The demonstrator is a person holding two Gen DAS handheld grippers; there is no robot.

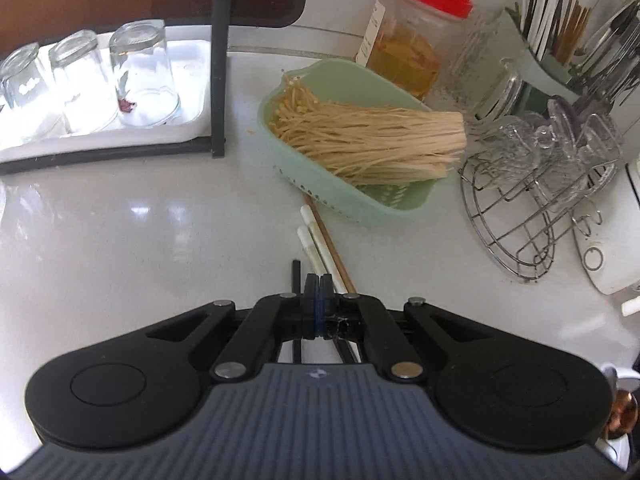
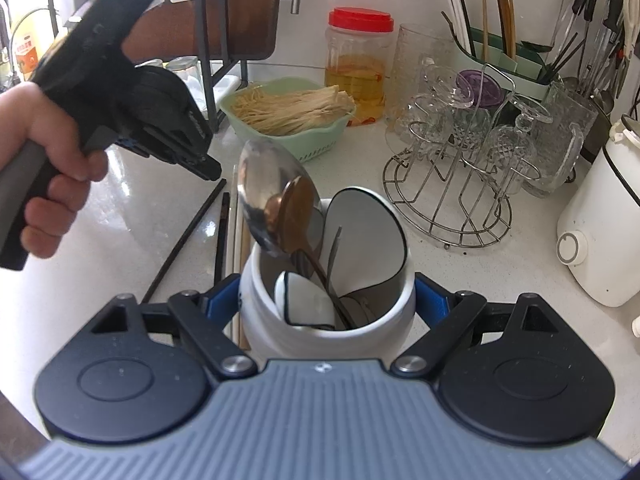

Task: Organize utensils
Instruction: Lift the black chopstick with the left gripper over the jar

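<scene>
On glossy countertop (image 1: 120,220): slim chopsticks (image 1: 320,240), ribbed green basket (image 1: 360,196).

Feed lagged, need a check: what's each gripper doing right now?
Left gripper: shut, nothing visibly held.
Right gripper: closed on the white utensil jar.

White counter (image 1: 140,220): chopsticks (image 1: 320,240) lying loose, green basket (image 1: 360,204), wire rack (image 1: 520,240), red-lidded jar (image 1: 412,40), white crock (image 2: 280,320).
</scene>
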